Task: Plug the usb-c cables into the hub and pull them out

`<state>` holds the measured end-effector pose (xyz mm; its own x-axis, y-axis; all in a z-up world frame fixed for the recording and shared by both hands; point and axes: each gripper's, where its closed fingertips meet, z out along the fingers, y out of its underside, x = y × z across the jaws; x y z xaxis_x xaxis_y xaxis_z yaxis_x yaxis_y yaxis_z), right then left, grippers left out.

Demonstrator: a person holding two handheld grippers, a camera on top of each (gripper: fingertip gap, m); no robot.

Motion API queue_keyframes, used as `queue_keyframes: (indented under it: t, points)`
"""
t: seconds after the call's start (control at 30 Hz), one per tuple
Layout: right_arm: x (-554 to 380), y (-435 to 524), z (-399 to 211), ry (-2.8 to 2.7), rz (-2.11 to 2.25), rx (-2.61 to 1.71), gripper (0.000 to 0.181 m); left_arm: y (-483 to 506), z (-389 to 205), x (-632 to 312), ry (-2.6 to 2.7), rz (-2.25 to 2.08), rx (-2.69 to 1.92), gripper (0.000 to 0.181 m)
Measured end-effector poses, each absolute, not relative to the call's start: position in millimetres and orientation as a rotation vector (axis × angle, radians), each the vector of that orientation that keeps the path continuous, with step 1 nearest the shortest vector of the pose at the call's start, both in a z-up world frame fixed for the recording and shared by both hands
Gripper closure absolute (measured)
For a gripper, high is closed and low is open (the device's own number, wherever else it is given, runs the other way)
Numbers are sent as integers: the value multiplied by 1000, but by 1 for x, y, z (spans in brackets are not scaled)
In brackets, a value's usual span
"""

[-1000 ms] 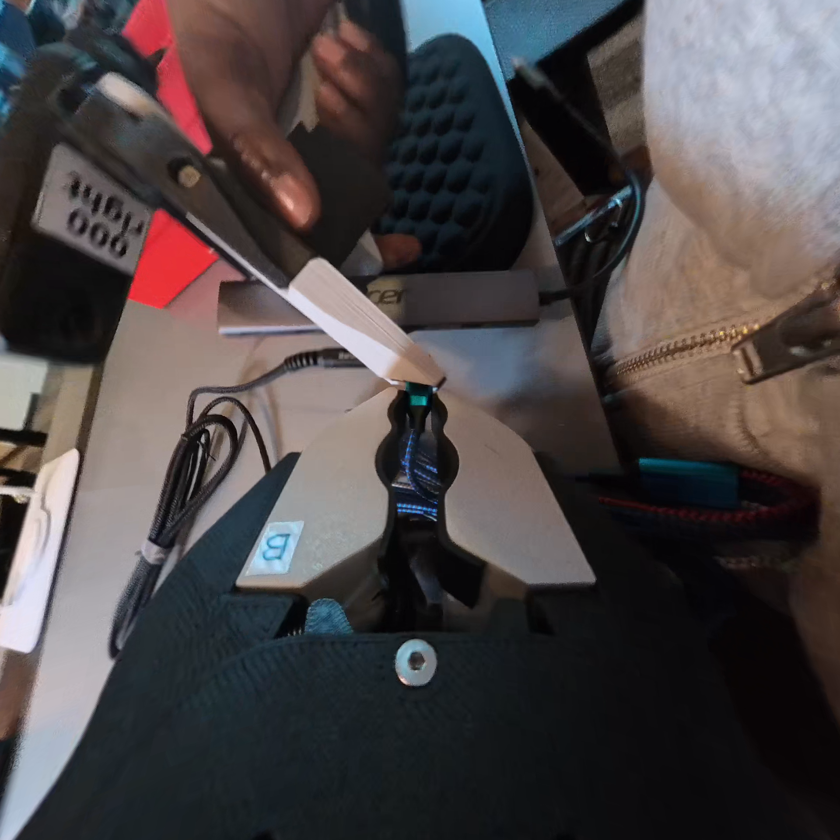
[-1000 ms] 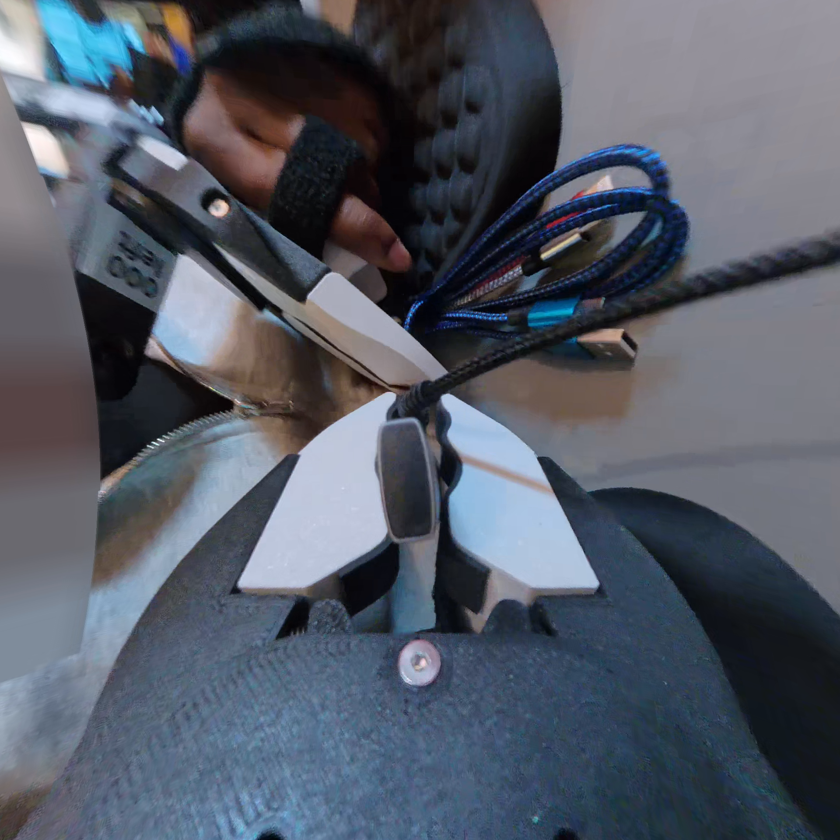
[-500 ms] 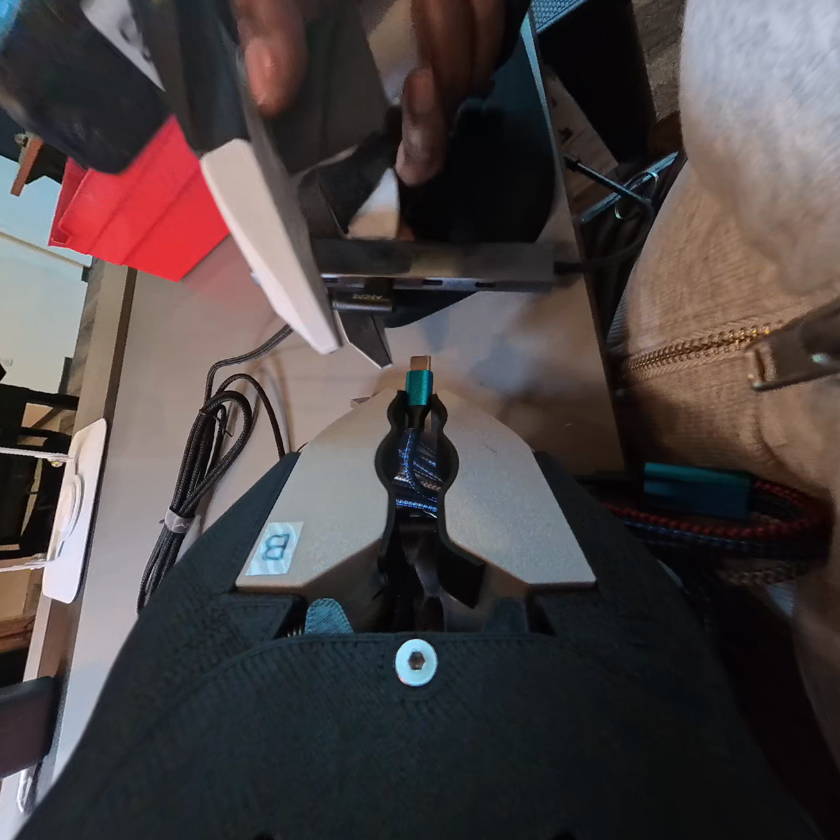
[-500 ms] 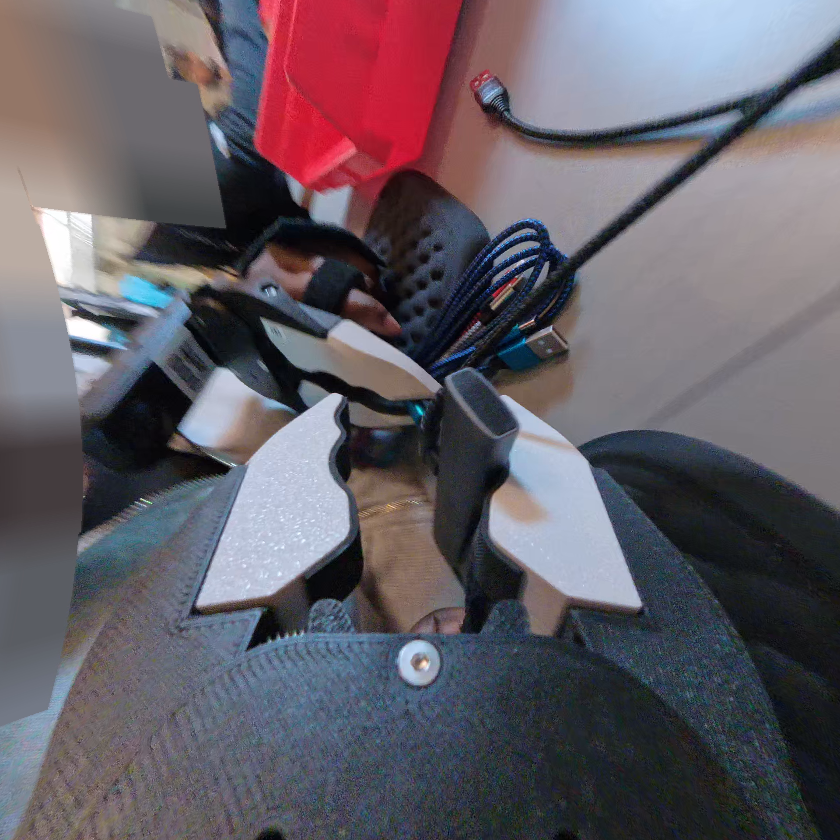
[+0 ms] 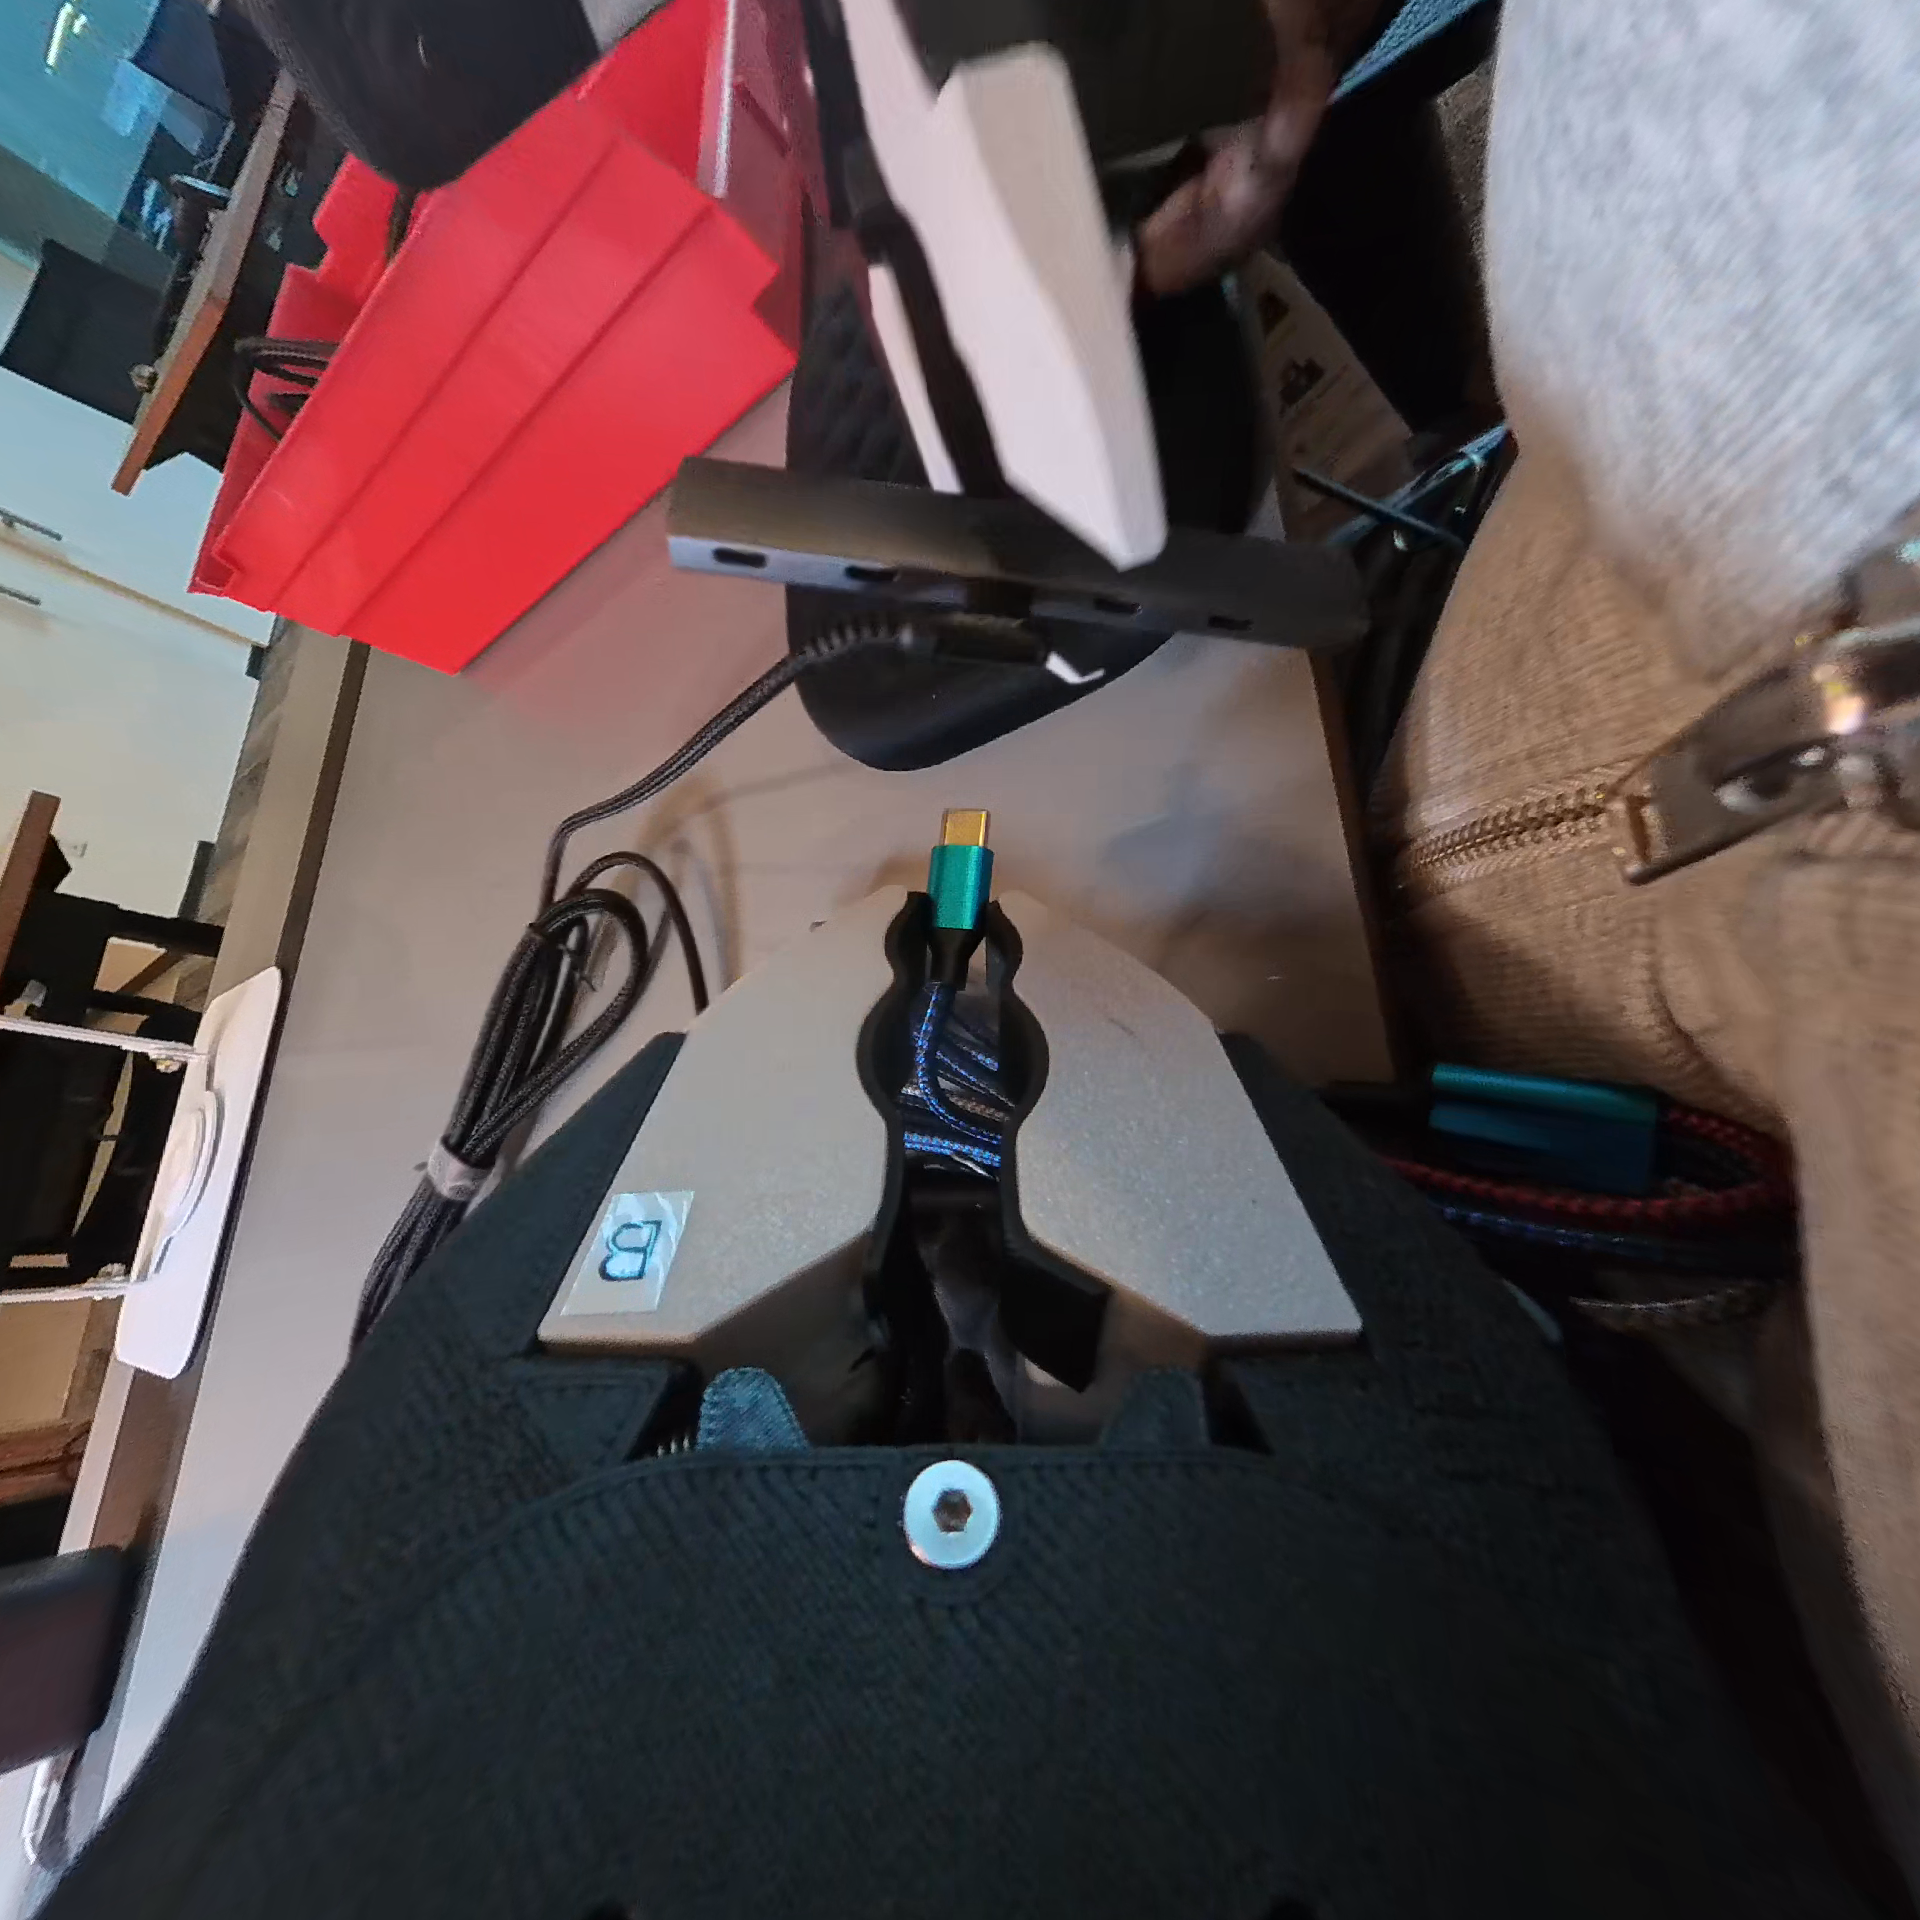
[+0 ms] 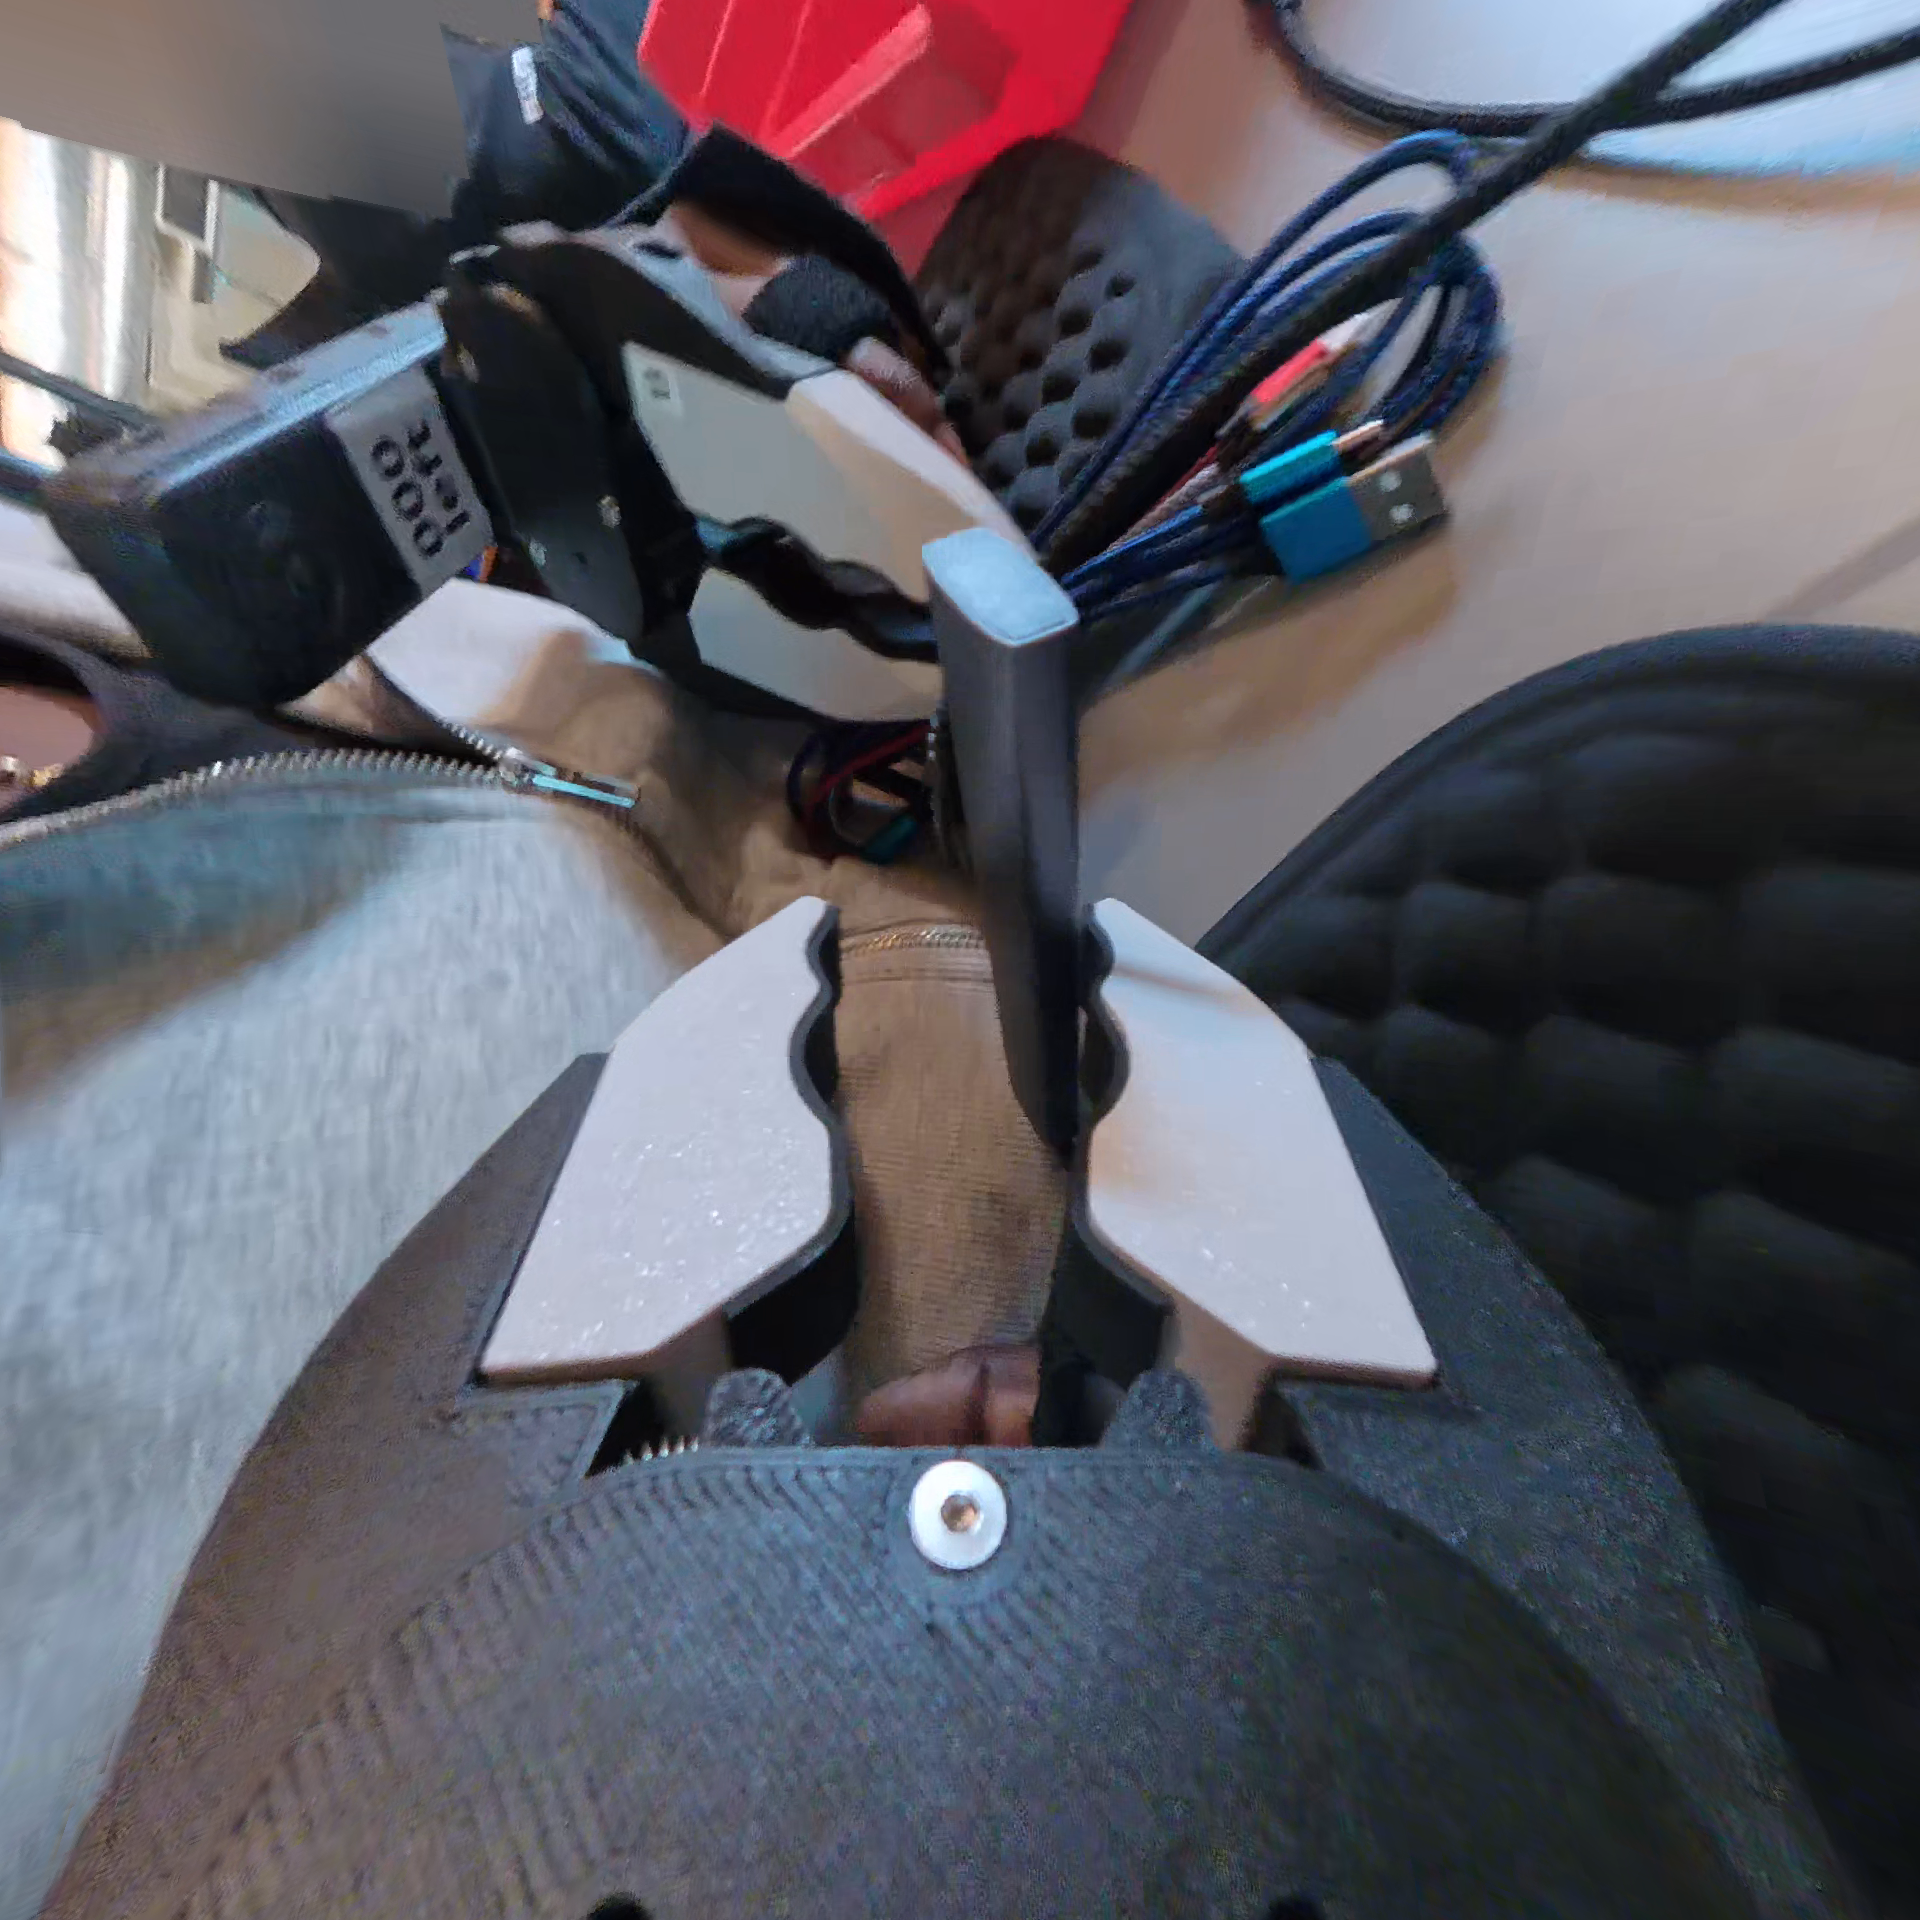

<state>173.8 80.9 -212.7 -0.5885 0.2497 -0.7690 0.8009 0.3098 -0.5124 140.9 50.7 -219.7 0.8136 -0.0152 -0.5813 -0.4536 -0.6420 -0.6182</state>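
Pinching the green-collared USB-C plug (image 5: pixel 961 878) between closed fingertips, the left gripper (image 5: pixel 951 925) points it forward, its metal tip bare over open tabletop (image 5: pixel 436 831), with clear room before the grey hub (image 5: pixel 997 566). That hub hangs tilted above a black dimpled pad (image 6: pixel 1621 997), a black braided cable (image 5: pixel 665 758) already seated in one port. Jaws parted, the right gripper (image 6: pixel 961 925) has the hub lying against its right finger only. Beyond stand a red bin (image 5: pixel 499 395) and the table's edge.
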Motion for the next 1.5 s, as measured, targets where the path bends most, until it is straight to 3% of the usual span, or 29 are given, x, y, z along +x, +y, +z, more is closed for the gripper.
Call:
queue_keyframes:
  t: [0.1, 0.13, 0.17, 0.2, 0.4, 0.5, 0.67, 0.83, 1.5]
  points:
    - [185, 81, -215, 2121, -1310, 868, 132, 51, -219, 141, 351, 711, -2181, 170]
    - [188, 81, -218, 2176, -1313, 837, 136, 51, -219, 141, 353, 715, -2181, 170]
    - [190, 84, -225, 2257, -1298, 812, 158, 51, -219, 141, 353, 716, -2182, 170]
    - [193, 87, -231, 2332, -1279, 770, 167, 51, -219, 141, 353, 717, -2181, 170]
    - [176, 90, -215, 2248, -1403, 870, 172, 51, -217, 143, 358, 720, -2176, 170]
    - [141, 91, -181, 1867, -1381, 1077, 171, 53, -214, 141, 375, 747, -2163, 170]
    - [131, 83, -184, 1586, -1152, 1125, 171, 62, -211, 139, 430, 746, -2165, 171]
    - [128, 77, -191, 1575, -1094, 1131, 171, 66, -210, 143, 433, 573, -2183, 171]
    - [127, 82, -186, 1509, -1166, 1099, 171, 66, -205, 129, 331, 593, -2185, 170]
